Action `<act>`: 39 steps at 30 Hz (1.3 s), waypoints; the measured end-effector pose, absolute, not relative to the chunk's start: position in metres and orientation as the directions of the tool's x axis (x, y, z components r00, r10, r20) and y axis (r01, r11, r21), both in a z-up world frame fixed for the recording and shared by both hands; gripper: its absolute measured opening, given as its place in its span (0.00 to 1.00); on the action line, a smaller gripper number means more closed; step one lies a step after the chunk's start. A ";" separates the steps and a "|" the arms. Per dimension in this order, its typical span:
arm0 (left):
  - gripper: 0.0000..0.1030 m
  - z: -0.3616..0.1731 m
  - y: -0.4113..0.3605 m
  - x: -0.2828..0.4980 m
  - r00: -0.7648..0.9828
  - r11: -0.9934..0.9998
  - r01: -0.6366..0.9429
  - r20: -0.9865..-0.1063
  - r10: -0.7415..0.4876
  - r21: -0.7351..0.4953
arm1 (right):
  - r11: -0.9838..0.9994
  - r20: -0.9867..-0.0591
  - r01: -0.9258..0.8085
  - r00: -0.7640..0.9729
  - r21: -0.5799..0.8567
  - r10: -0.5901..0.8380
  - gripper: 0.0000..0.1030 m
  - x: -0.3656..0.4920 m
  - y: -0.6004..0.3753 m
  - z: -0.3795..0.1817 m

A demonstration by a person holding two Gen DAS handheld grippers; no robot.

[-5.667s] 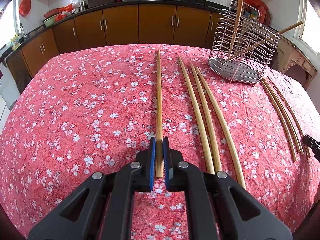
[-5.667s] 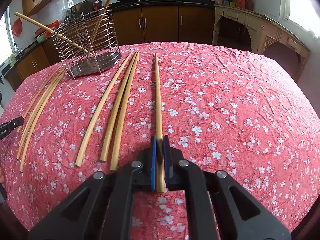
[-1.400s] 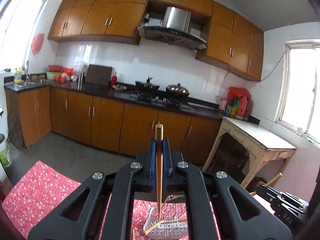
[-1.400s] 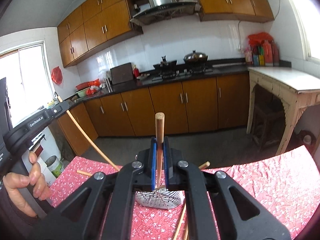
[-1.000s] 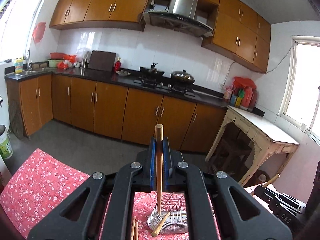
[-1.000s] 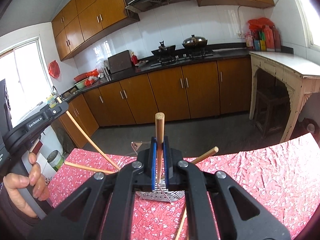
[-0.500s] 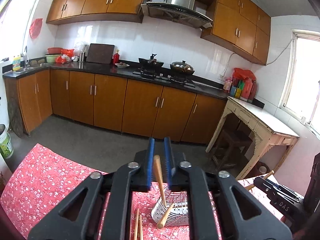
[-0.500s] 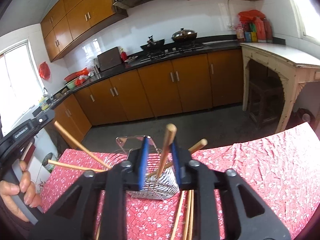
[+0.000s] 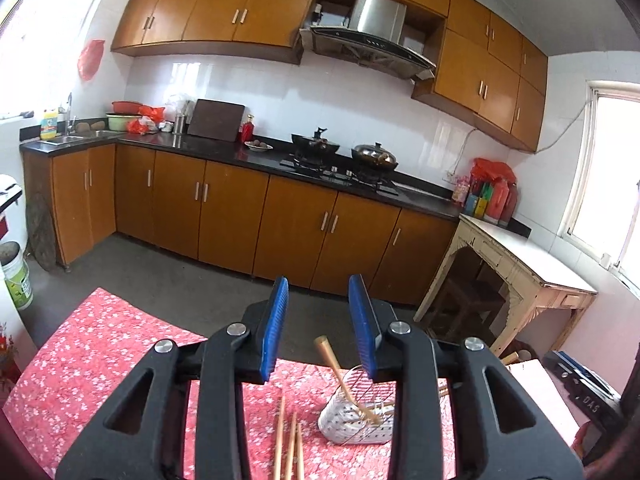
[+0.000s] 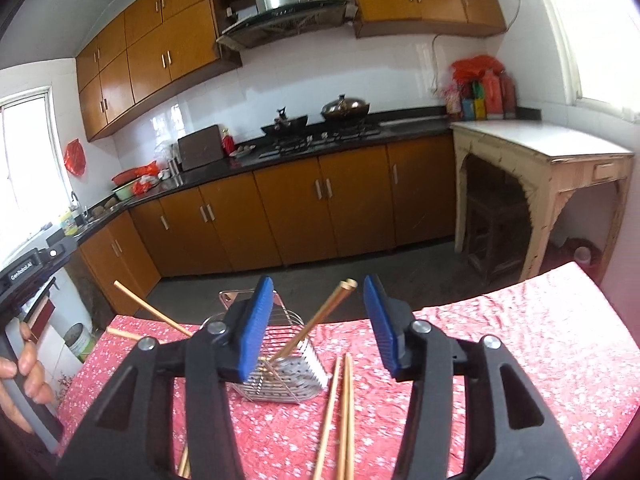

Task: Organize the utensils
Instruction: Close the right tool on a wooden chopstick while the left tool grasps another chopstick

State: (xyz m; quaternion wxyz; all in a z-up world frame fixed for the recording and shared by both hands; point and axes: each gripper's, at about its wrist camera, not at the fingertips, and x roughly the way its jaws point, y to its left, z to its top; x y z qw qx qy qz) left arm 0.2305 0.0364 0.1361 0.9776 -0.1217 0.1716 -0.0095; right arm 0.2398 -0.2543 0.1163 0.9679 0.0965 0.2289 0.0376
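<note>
A wire utensil rack (image 9: 356, 424) (image 10: 280, 376) stands on the red flowered tablecloth (image 9: 80, 368) (image 10: 520, 360). Several long wooden sticks lean in it; one stick (image 9: 340, 376) tilts left in the left wrist view, another stick (image 10: 320, 316) tilts right in the right wrist view. More sticks (image 9: 288, 448) (image 10: 340, 408) lie flat on the cloth beside the rack. My left gripper (image 9: 320, 332) hovers above the rack, its jaws opening with nothing pressed between them. My right gripper (image 10: 316, 324) is also above the rack, jaws opening, the leaning stick free between them.
Brown kitchen cabinets and a black counter with a stove (image 9: 340, 168) line the far wall. A pale side table (image 9: 520, 272) (image 10: 540, 152) stands at the right. A person's hand (image 10: 24, 364) holds the other gripper's handle at the left edge of the right wrist view.
Both grippers let go of their sticks, which dropped into the rack and now lean there. Both jaws spread wider and both hands drew back from the rack.
</note>
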 end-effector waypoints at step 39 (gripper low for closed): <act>0.35 -0.094 0.022 0.174 0.658 0.982 0.110 -0.729 -0.189 -0.156 | 0.997 -0.796 -0.048 0.601 0.059 0.076 0.09 0.197 -0.232 -0.106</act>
